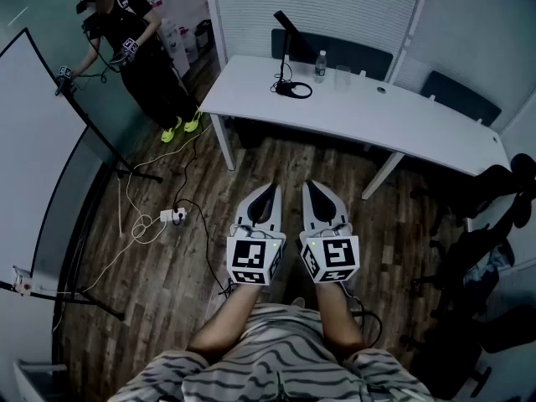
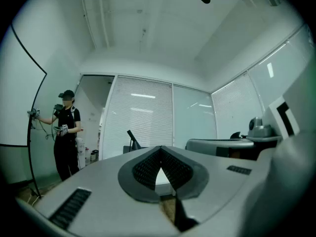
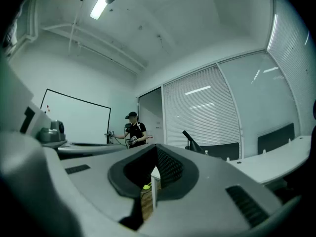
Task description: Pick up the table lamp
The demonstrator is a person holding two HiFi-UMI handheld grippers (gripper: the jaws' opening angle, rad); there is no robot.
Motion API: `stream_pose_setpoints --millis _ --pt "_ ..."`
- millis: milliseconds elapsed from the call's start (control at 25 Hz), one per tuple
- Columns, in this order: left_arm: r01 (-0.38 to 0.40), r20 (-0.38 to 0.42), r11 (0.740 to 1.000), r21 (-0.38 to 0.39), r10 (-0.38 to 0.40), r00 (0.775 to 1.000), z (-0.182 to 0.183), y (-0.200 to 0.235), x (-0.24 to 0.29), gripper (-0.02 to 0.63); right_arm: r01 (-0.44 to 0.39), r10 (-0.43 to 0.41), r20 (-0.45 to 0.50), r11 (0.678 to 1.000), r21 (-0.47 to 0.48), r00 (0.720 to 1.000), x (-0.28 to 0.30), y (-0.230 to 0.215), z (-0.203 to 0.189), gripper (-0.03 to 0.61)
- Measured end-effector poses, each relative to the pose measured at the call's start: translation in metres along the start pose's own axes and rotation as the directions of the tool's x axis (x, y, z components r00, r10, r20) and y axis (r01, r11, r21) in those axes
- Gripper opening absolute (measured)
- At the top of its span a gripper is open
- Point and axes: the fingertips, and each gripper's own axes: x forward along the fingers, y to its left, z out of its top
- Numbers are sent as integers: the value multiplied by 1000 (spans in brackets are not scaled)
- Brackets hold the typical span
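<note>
The black table lamp (image 1: 286,33) stands on the far left part of a white table (image 1: 419,120), its arm tilted and a dark cable coiled at its foot. It also shows small and far off as the lamp (image 2: 132,140) in the left gripper view and the lamp (image 3: 190,140) in the right gripper view. My left gripper (image 1: 269,190) and right gripper (image 1: 312,188) hang side by side over the wooden floor, well short of the table, both pointing level toward it. Both are shut with nothing between their jaws, as the left gripper (image 2: 160,154) and right gripper (image 3: 157,151) close-ups show.
A water bottle (image 1: 319,64) and a clear cup (image 1: 342,77) stand near the lamp. A person (image 1: 138,53) with grippers stands at the far left by a whiteboard (image 1: 38,166) on a stand. A power strip (image 1: 172,216) and cables lie on the floor. Dark chairs (image 1: 481,249) crowd the right.
</note>
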Motion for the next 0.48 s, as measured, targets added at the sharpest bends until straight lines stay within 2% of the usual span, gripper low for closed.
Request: stream_pose_setpoints --millis 120,480 --pt "3 -10 1000 1 -3 1000 -4 -6 0 8 -2 1 -5 1000 -22 1000 -4 -4 -1 11" --pt "-1 -29 1000 6 2 1000 -10 -20 -1 8 -45 45 -7 999 19 999 -13 -4 -3 11"
